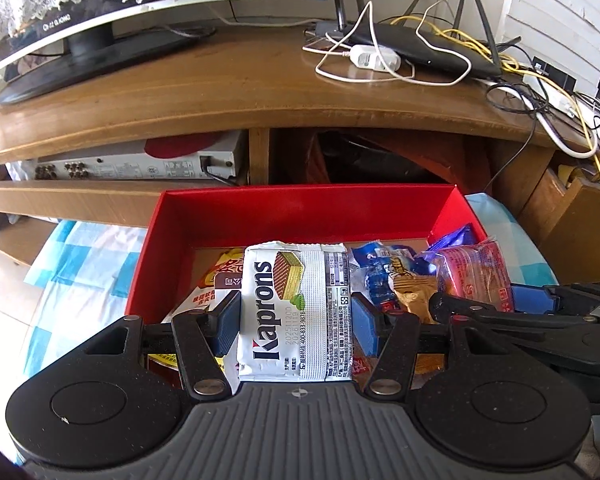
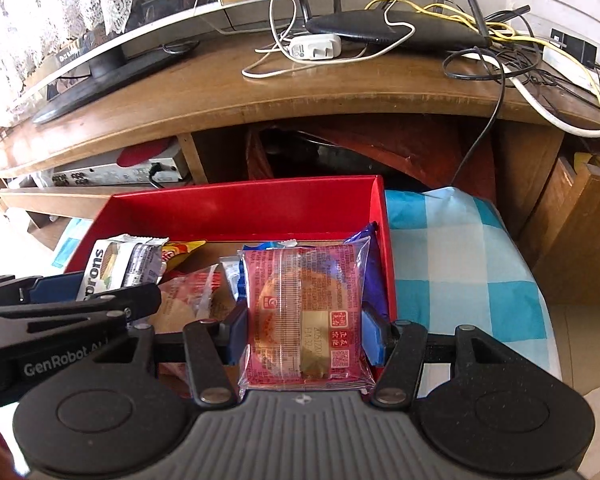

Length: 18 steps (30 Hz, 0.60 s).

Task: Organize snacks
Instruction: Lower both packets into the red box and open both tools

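My left gripper [image 1: 296,320] is shut on a white Kaprons wafer pack [image 1: 296,312], held upright over the near edge of the red box [image 1: 300,204]. My right gripper [image 2: 304,330] is shut on a clear-wrapped red pastry pack [image 2: 306,312] above the box's right side [image 2: 384,232]. Each view catches the other gripper: the right one with its pastry [image 1: 476,276] at the right edge, the left one with the wafer pack [image 2: 116,264] at the left. Inside the box lie several snacks, among them blue packets [image 1: 384,272], a gold one [image 1: 412,300] and a red-and-yellow packet [image 1: 220,276].
The box rests on a blue-and-white checked cloth [image 2: 460,264]. Behind it stands a wooden TV cabinet [image 1: 220,92] with a monitor stand [image 1: 88,60], a black router [image 1: 420,48], a white charger [image 1: 374,58] and tangled cables [image 1: 540,96]. A silver player [image 1: 140,164] sits on the shelf below.
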Each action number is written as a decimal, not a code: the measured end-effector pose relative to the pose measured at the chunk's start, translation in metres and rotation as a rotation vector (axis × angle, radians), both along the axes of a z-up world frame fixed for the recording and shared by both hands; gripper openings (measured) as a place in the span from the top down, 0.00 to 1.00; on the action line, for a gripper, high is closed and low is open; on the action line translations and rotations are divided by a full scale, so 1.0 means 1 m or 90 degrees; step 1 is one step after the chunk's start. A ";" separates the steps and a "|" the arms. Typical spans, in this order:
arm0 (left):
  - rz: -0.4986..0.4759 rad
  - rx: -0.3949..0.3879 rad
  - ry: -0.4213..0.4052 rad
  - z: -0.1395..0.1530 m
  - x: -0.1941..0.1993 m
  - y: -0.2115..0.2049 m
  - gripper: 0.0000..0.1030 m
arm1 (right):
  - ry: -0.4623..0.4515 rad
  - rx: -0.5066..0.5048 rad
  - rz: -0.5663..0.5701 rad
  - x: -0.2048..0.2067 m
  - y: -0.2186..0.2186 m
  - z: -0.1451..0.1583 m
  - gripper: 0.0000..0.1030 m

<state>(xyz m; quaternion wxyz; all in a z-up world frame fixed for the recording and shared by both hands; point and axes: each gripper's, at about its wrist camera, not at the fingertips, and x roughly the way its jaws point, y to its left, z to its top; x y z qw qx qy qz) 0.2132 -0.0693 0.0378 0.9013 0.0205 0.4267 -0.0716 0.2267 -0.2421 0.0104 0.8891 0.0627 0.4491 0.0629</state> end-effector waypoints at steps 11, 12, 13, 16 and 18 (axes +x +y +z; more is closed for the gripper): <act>0.010 0.012 0.003 -0.010 0.009 0.001 0.38 | -0.013 -0.006 0.014 0.010 0.005 -0.011 0.31; 0.010 0.013 0.003 -0.011 0.010 0.001 0.38 | -0.013 -0.006 0.016 0.010 0.006 -0.012 0.30; 0.011 0.014 0.005 -0.011 0.010 0.001 0.38 | -0.013 -0.007 0.018 0.011 0.006 -0.013 0.30; 0.011 0.012 0.013 -0.012 0.012 0.003 0.36 | -0.016 -0.011 0.022 0.011 0.007 -0.014 0.30; 0.013 0.011 0.015 -0.012 0.012 0.004 0.35 | -0.015 -0.009 0.022 0.011 0.006 -0.013 0.31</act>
